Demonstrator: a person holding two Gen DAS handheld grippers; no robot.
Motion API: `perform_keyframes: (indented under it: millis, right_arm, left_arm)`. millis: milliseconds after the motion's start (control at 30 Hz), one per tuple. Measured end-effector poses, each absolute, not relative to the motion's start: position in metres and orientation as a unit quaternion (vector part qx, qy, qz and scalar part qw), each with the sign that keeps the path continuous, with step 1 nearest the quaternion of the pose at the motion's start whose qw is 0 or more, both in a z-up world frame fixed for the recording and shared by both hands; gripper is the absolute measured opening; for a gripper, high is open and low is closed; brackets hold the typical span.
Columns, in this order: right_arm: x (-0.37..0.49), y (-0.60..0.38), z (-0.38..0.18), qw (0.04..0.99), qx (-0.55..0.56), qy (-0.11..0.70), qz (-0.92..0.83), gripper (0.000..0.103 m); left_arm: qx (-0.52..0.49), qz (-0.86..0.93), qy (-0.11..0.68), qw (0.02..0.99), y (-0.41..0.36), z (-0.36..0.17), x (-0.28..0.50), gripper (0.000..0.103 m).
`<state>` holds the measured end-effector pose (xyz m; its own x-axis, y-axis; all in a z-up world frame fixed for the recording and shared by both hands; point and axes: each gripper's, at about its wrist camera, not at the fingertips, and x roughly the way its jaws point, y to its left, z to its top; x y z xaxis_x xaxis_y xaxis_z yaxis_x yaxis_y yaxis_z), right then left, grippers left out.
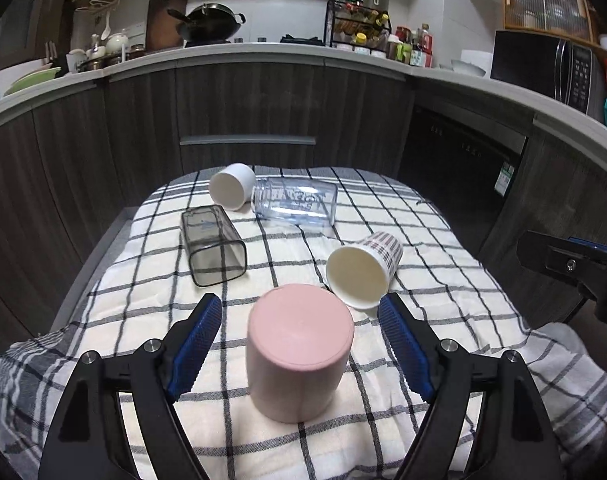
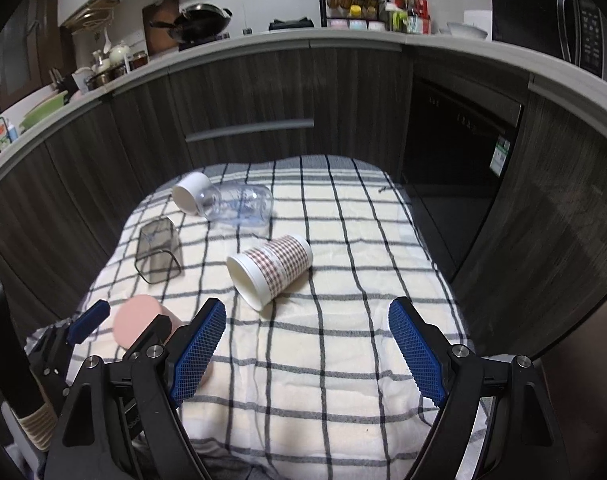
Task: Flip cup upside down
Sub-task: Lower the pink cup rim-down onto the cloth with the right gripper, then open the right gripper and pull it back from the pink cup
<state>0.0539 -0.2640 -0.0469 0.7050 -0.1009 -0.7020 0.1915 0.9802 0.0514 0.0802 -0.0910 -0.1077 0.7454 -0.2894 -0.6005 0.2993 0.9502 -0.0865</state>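
A pink cup stands upside down on the checked cloth, base up, between the open fingers of my left gripper; the blue pads stand apart from its sides. It also shows in the right wrist view at the lower left, partly hidden by the left gripper. My right gripper is open and empty above the cloth, nearer than a checked paper cup lying on its side. That paper cup lies just beyond the pink cup.
On the checked cloth lie a smoky square cup, a clear bottle-shaped cup and a white cup, all on their sides. Dark kitchen cabinets stand behind the table. The right gripper's body is at the right edge.
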Motion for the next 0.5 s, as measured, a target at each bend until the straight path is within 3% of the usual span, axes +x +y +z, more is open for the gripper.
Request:
perform_keyframes:
  millis: [500]
  right_arm:
    - [0.022,-0.226,-0.002,0.940,0.047,0.334,-0.051,0.083]
  left_arm:
    - [-0.016,-0.118,0.331,0.936,-0.047,-0.047,0.049,0.081]
